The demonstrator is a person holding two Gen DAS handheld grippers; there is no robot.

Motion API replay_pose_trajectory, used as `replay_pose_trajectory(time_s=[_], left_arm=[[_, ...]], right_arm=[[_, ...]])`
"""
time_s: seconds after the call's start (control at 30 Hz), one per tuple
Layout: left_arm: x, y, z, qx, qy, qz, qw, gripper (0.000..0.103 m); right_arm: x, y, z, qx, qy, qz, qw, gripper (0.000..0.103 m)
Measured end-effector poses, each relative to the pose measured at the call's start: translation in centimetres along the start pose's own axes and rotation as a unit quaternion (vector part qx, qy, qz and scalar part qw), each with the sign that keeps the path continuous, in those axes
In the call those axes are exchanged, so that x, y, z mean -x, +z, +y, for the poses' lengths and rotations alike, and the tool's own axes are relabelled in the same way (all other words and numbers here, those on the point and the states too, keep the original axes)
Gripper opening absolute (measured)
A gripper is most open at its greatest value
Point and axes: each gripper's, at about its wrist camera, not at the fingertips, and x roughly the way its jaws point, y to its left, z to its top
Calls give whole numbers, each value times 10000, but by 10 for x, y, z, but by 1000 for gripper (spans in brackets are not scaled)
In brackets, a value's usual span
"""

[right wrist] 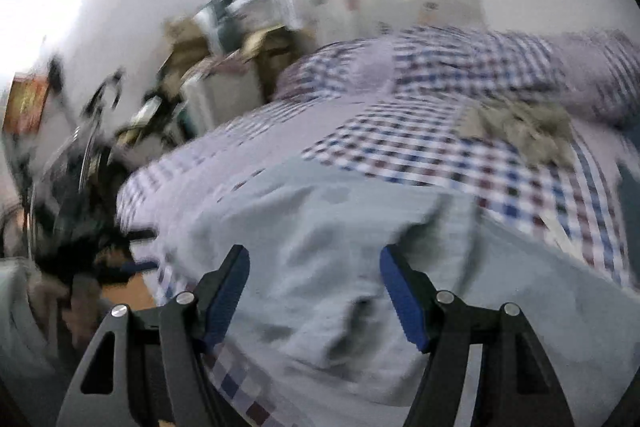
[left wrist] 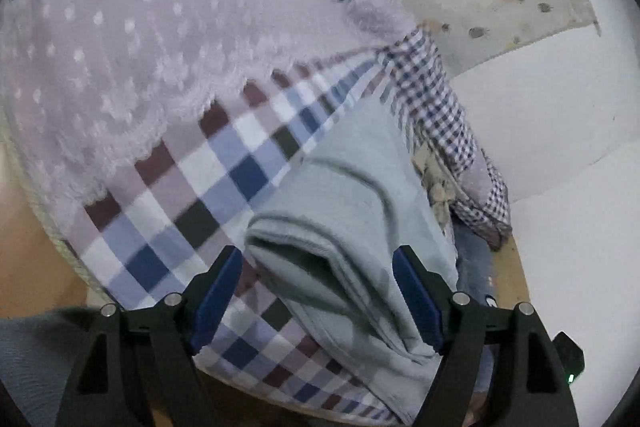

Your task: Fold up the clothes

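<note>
On the large-checked blue, maroon and white bedspread, the pale grey-green folded garment of soft knit cloth lies with its long axis running from about seven o'clock to one o'clock in the left wrist view. The left gripper stands wide, nothing pinched; the garment's rolled fold edge sits just ahead at twelve o'clock, between the blue pads. The right gripper is also spread wide over the same cloth, empty, though blur hides detail. The left looks nearer the fold edge.
</note>
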Motion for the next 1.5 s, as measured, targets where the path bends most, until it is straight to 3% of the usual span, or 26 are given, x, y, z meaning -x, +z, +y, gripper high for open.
replay_pose_trajectory(time_s=[0.03, 0.1, 0.17, 0.3, 0.37, 0.43, 0.5, 0.63, 0.87, 0.93, 1.0, 1.07, 1.23, 1.37, 1.5], left_arm=[[-4, 0, 5, 150, 6, 100, 9998, 81], [-13, 2, 14, 422, -124, 184, 9989, 81], [-18, 6, 23, 724, -310, 155, 9968, 81], [-28, 8, 32, 991, -575, 323, 9929, 54], [-29, 8, 31, 940, -568, 349, 9933, 43], [-27, 8, 33, 951, -628, 362, 9928, 25], [-23, 8, 32, 841, -566, 333, 9943, 19], [-17, -1, 28, 703, -547, 216, 9958, 15], [-25, -2, 25, 771, -425, 301, 9957, 18], [-25, -1, 24, 754, -348, 286, 9961, 24], [-25, 0, 19, 686, -257, 252, 9970, 26], [-25, 2, 14, 609, -221, 217, 9977, 28], [-24, 4, 14, 709, -203, 131, 9972, 32], [-22, 2, 13, 801, -299, 71, 9963, 32], [-15, 1, 17, 1034, -682, 2, 9923, 29]], right_arm=[[-7, -1, 15, 247, 15, 52, 9997, 68], [-25, -6, 46, 748, 9, 257, 9969, 45], [-47, -12, 77, 1208, 14, 467, 9916, 42], [-82, -30, 125, 1957, 66, 680, 9783, 39], [-98, -38, 139, 2156, -4, 799, 9732, 39], [-114, -44, 141, 2123, -49, 945, 9726, 39], [-129, -45, 138, 1971, -28, 1154, 9736, 18], [-126, -44, 144, 2036, 156, 1461, 9680, 4], [-108, -7, 148, 2129, 813, 1944, 9541, 5], [-115, 19, 146, 2029, 817, 1899, 9571, 17], [-133, 51, 139, 1912, 757, 1778, 9623, 49], [-156, 83, 131, 1759, 705, 1731, 9665, 50], [-250, 143, 112, 1559, 415, 2303, 9597, 49], [-304, 161, 99, 1638, 47, 2693, 9490, 49], [-338, 159, 88, 1617, 75, 3193, 9337, 49]])
